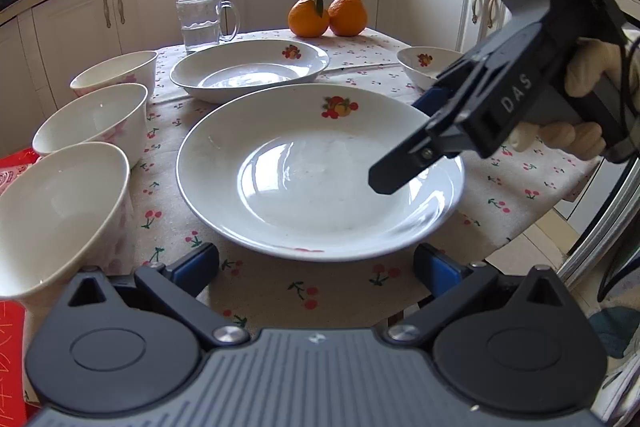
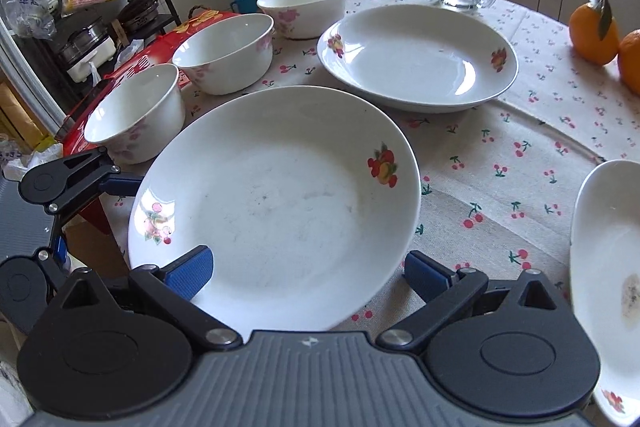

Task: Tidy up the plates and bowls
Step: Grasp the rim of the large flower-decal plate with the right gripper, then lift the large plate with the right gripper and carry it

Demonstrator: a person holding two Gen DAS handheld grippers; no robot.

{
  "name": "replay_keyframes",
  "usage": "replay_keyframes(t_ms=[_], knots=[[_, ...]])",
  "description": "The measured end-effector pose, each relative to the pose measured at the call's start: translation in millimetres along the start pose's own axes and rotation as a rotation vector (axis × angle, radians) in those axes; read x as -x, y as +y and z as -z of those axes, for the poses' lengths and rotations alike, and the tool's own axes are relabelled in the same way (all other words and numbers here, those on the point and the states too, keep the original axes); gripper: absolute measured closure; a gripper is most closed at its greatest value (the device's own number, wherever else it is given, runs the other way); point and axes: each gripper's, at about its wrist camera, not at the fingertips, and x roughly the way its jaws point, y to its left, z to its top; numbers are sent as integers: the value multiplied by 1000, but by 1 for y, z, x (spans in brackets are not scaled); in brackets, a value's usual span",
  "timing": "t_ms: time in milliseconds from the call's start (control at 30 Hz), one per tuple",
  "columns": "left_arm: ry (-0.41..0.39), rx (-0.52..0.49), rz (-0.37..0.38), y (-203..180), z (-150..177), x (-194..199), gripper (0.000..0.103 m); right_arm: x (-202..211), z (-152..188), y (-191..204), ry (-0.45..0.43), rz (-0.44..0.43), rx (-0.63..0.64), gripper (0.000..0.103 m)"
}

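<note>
Above the near fruit-print plate (image 1: 320, 171), both grippers hover spread wide: left gripper (image 1: 316, 267), right gripper (image 2: 308, 273), neither holding anything.

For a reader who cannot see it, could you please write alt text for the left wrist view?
The open left gripper faces an empty white plate on a cherry-print tablecloth, with the right gripper poised over the plate's right side. Three white bowls line the left; behind sit another plate, a glass mug and two oranges.
</note>
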Motion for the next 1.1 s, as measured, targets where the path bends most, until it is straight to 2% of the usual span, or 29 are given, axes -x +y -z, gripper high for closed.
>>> replay_keyframes(t_ms=[300, 467, 667, 1100], knots=[[0, -2, 4, -1, -1, 0, 1, -15, -30, -10, 63, -43, 50, 0], [-3, 5, 2, 1, -2, 1, 9, -23, -47, -13, 94, -63, 92, 0], [-3, -7, 14, 0, -3, 3, 14, -31, -62, -14, 142, -90, 136, 6], [-3, -19, 14, 0, -4, 3, 14, -39, -82, -29, 186, -166, 110, 13]])
